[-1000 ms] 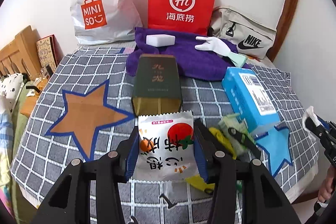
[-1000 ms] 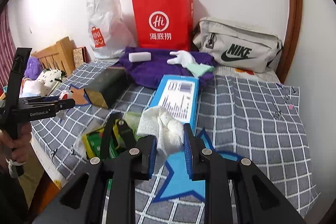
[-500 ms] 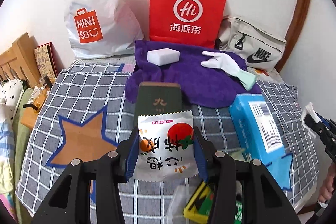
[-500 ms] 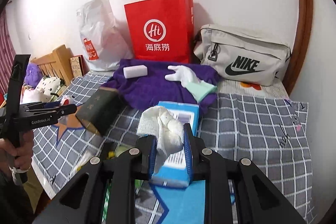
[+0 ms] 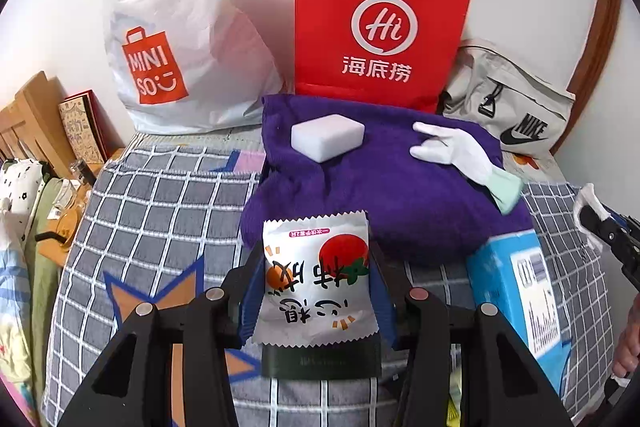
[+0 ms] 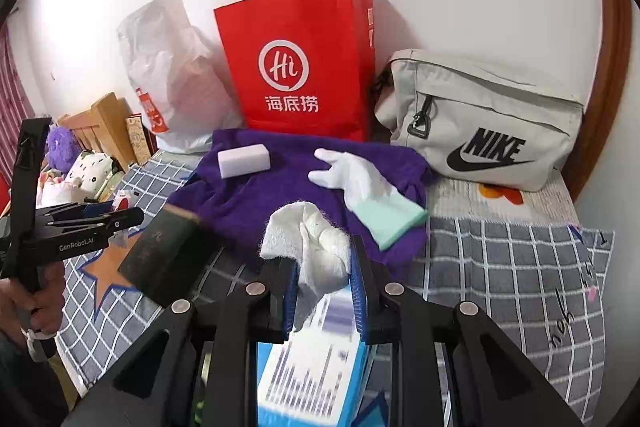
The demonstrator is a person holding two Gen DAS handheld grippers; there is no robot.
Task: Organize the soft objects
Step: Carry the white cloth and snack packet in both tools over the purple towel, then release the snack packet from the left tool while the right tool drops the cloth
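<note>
My left gripper is shut on a white snack packet with red print, held above the near edge of a purple towel. My right gripper is shut on a white crumpled cloth, held above a blue box. On the towel lie a white sponge block, which also shows in the right wrist view, and a white glove with a mint cuff, seen in the right wrist view too.
A dark green box and the blue box lie on the checked bedspread. A red paper bag, a white Miniso bag and a grey Nike bag stand along the wall.
Both grippers have moved forward toward the purple towel with their loads still held. The dark green box and the blue box have slid down under the grippers in the views.
</note>
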